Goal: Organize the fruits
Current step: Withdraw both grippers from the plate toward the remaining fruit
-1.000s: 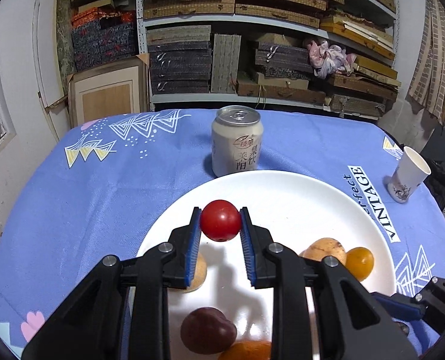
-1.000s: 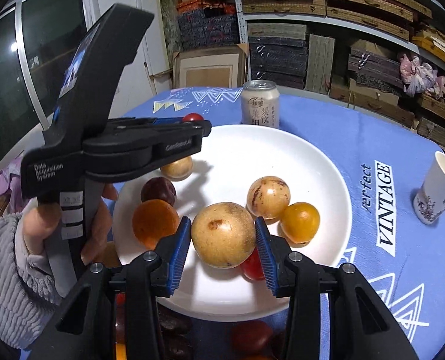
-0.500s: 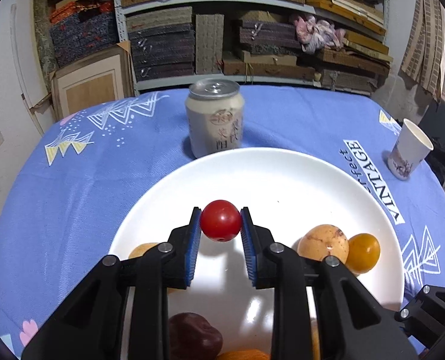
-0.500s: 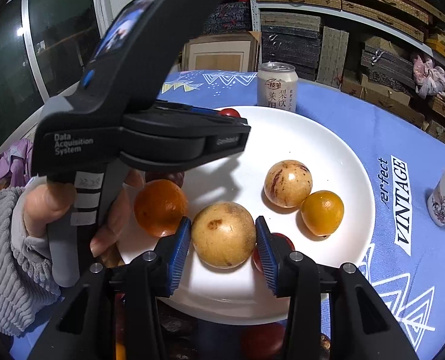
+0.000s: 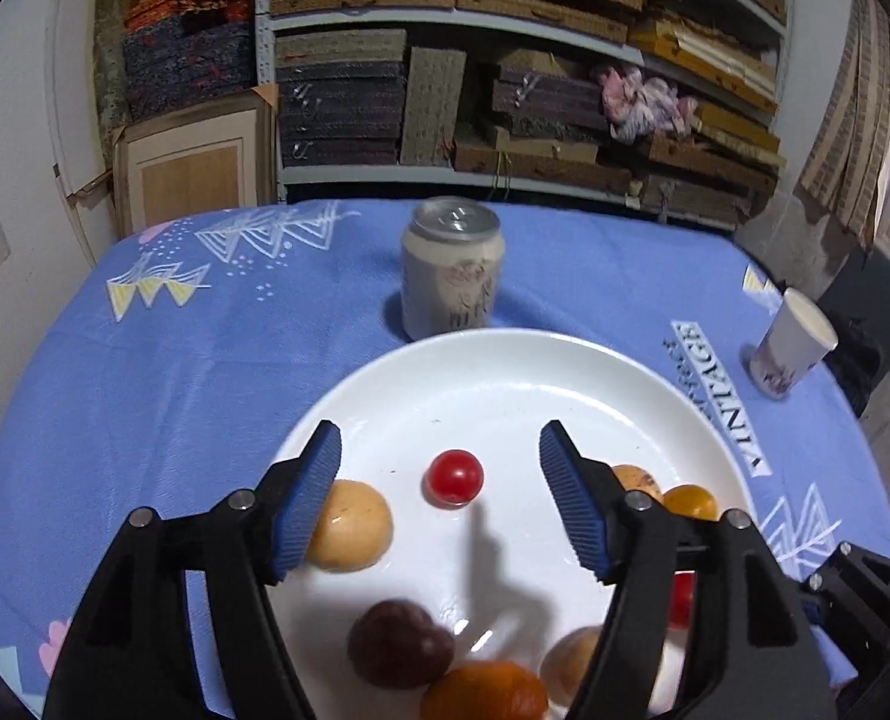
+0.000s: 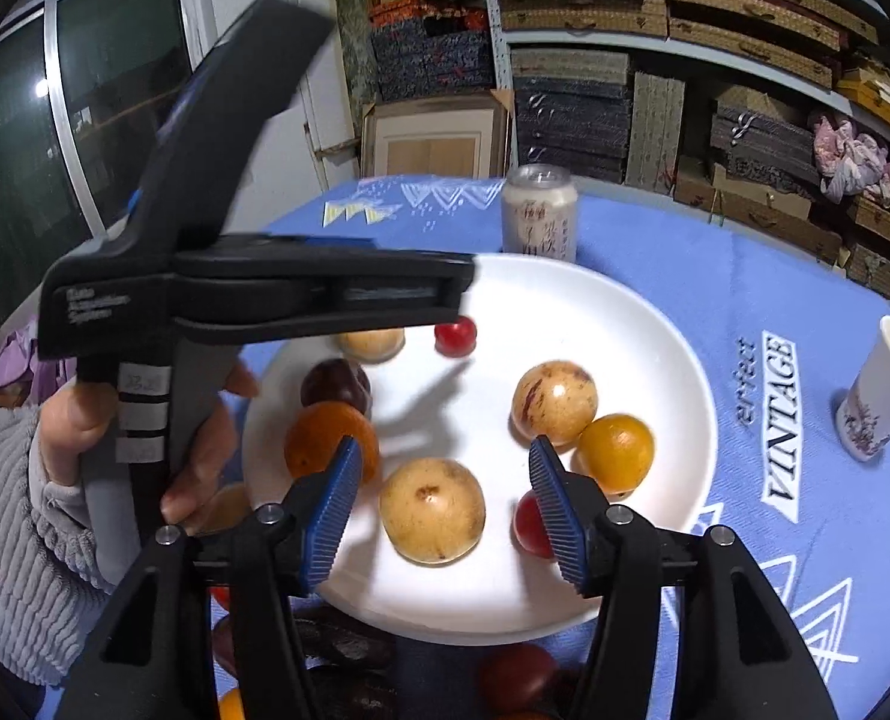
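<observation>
A white plate [image 5: 505, 378] holds several fruits. My left gripper [image 5: 440, 462] is open above it; a small red tomato [image 5: 455, 476] lies on the plate between its fingers. A tan fruit [image 5: 351, 525], a dark plum [image 5: 399, 642] and an orange [image 5: 484, 693] lie nearby. In the right wrist view my right gripper [image 6: 445, 477] is open, with a large tan fruit [image 6: 431, 510] resting on the plate [image 6: 625, 312] between its fingers. The red tomato [image 6: 455, 336] lies under the left gripper's tip.
A drink can [image 5: 451, 267] stands just beyond the plate. A paper cup [image 5: 790, 345] stands at the right on the blue tablecloth [image 5: 174, 360]. More fruits [image 6: 517, 675] lie on the cloth in front of the plate. Shelves of boxes fill the back.
Both grippers have opened. The left one let the red tomato down onto the plate; the right one let the large tan fruit down onto the plate.
</observation>
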### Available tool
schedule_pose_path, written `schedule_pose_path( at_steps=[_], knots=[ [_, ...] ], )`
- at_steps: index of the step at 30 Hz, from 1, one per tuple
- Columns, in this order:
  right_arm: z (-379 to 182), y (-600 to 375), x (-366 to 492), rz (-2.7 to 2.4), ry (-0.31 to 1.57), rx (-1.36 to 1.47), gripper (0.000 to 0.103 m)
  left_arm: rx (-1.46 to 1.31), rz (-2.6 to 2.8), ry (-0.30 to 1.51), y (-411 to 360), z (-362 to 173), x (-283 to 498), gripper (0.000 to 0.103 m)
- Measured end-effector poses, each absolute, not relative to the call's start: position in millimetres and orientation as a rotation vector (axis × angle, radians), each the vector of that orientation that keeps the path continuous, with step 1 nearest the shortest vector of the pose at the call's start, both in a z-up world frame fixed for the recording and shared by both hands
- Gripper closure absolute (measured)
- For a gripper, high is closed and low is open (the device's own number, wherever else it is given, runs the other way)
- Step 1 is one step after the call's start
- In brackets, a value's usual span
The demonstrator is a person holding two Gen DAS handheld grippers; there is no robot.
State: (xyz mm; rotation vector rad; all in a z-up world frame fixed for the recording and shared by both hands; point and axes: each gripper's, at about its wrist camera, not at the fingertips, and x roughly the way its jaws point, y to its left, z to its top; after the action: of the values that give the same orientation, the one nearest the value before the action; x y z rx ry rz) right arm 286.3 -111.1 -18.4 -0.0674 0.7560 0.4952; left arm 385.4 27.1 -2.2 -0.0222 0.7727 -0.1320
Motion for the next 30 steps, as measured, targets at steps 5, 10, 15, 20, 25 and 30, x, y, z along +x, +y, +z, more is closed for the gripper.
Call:
schedule_pose_path(
  at_steps=[5,10,15,20,25,30],
  knots=[
    [16,-136,258,0.455,0.667,-0.004,0.027,-0.067,-0.053,0.721,61,19,343,0.022],
    [24,-180,210,0.382,0.579,0.116,0.009,-0.07,-0.004,0.736,85,4,278,0.022],
    [-2,-214,173,0.324,0.569,0.23,0.008,-0.064,0.057,0.807,95,-36,223,0.022],
    [-17,-224,159,0.301,0.603,0.264,0.006,0.002,0.052,0.803,78,-46,213,0.022],
    [-20,-232,155,0.292,0.604,0.294,0.005,0.085,0.055,0.771,60,-50,218,0.018],
    [-23,-233,158,0.298,0.628,0.307,0.005,0.07,0.009,0.783,57,-51,230,0.016]
  ],
)
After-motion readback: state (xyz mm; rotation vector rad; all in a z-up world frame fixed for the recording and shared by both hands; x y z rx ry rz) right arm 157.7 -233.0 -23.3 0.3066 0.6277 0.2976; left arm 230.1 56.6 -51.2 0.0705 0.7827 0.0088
